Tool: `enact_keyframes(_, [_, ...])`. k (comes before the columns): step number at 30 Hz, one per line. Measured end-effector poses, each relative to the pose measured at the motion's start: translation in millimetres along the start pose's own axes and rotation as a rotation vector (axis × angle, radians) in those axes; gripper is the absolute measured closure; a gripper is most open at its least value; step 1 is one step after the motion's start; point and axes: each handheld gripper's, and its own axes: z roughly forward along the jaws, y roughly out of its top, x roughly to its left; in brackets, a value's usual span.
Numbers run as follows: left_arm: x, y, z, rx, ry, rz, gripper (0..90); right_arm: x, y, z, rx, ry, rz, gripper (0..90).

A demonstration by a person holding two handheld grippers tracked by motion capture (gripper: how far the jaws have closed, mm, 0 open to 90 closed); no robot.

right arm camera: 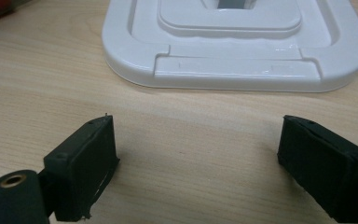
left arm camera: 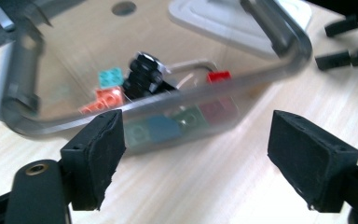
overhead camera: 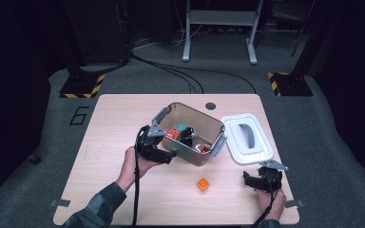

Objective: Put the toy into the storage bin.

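Ahead of my left jaws stands the clear bin (overhead camera: 190, 134), the white lid (overhead camera: 246, 137) blocks my right jaws' front, and open bench (overhead camera: 109, 123) surrounds the orange brick (overhead camera: 203, 184).

My high view looks forward and down over the whole worktop (overhead camera: 123, 114). My left tool's camera sits low and close, facing the clear bin (left arm camera: 168, 126), with the white lid (left arm camera: 223, 18) behind. My right tool's camera hugs the worktop, facing that same lid (right arm camera: 235, 70) up close.
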Motion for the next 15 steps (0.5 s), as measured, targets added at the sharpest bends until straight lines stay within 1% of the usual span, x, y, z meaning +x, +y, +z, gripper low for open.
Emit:
enact_keyframes(2, [-7.8,-6.7,4.3,0.005,-0.003,0.000,17.1,0.0,0.0,0.0,0.000,0.001,0.000,10.7])
enact_keyframes(5, [-18.8,-17.4,13.3,0.020,-0.024,0.004,15.9,0.0,0.0,0.0,0.000,0.000,0.000,10.6])
enact_keyframes(6, [-22.6,-20.7,16.5,0.030,-0.029,0.011,15.6,0.0,0.0,0.0,0.001,0.000,0.000,10.6])
enact_keyframes(7, [-26.8,-24.5,20.5,0.023,-0.031,0.007,15.4,0.0,0.0,0.0,0.000,0.000,0.000,10.7])
enact_keyframes(8, [-32.0,-28.5,25.4,0.024,-0.048,-0.004,15.4,0.0,0.0,0.1,0.000,0.001,0.000,10.6])
enact_keyframes(9, [-36.9,-31.4,29.7,0.030,-0.052,-0.001,15.4,0.0,0.0,0.0,0.000,0.001,0.000,10.6])
enact_keyframes(10, [-36.9,-31.4,29.7,0.030,-0.052,-0.001,15.4,-0.1,0.0,0.1,0.000,0.001,0.000,10.6])
enact_keyframes(11, [-44.3,-35.4,36.7,0.041,-0.070,0.013,15.5,-0.1,0.0,0.0,0.000,0.001,0.000,10.6])
enact_keyframes(12, [-50.6,-38.1,42.5,0.052,-0.087,0.013,15.6,-0.1,0.0,0.0,0.000,0.001,0.000,10.6])
enact_keyframes(13, [-50.6,-38.1,42.5,0.052,-0.087,0.013,15.6,-0.1,0.0,0.0,0.001,0.002,0.000,10.6])
enact_keyframes(14, [-61.3,-41.8,52.3,0.061,-0.100,0.025,15.8,-0.1,0.0,0.1,0.000,0.001,0.000,10.6])
enact_keyframes(15, [-65.0,-42.8,56.5,0.063,-0.103,0.031,15.9,-0.1,0.0,0.0,0.001,0.002,0.000,10.6])
